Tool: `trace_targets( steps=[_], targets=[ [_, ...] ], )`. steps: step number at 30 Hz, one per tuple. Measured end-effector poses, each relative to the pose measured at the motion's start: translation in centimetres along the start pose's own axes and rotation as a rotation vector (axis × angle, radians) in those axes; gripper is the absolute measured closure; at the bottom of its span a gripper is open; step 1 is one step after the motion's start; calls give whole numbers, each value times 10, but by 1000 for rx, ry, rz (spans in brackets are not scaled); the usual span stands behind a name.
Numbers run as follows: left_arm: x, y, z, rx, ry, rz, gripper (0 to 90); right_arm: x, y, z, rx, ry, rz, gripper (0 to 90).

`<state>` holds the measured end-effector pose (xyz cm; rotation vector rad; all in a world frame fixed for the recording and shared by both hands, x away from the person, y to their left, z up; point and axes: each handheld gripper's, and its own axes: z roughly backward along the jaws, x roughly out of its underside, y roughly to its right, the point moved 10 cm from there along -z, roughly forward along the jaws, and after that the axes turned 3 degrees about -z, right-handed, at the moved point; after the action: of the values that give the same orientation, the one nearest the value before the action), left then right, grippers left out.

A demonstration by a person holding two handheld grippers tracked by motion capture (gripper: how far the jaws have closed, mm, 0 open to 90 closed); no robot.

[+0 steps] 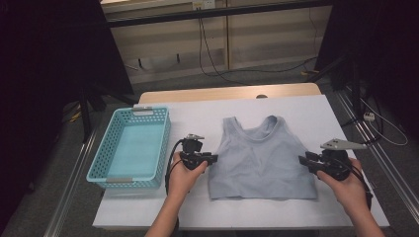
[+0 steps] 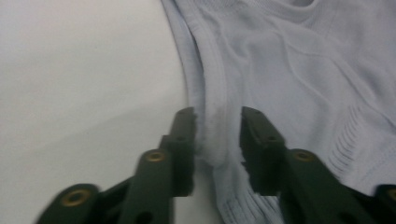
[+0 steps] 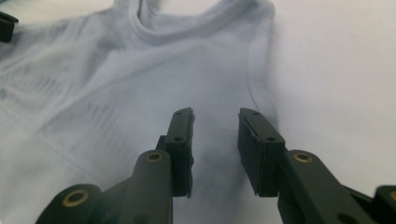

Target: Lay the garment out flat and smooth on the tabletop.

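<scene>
The top (image 1: 262, 158) is lying flat and spread out on the middle of the table (image 1: 316, 106), neckline toward the far edge, hem toward the near edge; no fold is showing yet, and the basket (image 1: 129, 148) at the left edge is sitting empty, so folding and putting away are likely what is left. It is a pale grey, sleeveless, ribbed stretch knit with thick rolled seams. The left tongs (image 2: 217, 122) are straddling its side seam, released, pads not pressing. The right tongs (image 3: 215, 122) are hovering over the opposite side, parted, grasping nothing. The basket is turquoise latticed plastic.
</scene>
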<state>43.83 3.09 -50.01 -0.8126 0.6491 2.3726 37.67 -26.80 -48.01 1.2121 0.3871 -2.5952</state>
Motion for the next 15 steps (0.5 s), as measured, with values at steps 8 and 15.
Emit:
trace_targets(
  steps=[8, 15],
  targets=[
    [4, 5, 7, 18, 22, -24, 342, -34, -16, -37, 12, -7, 51, 632],
    [9, 4, 9, 5, 24, -41, 266, -33, -19, -73, 30, -99, 64, 637]
  ],
)
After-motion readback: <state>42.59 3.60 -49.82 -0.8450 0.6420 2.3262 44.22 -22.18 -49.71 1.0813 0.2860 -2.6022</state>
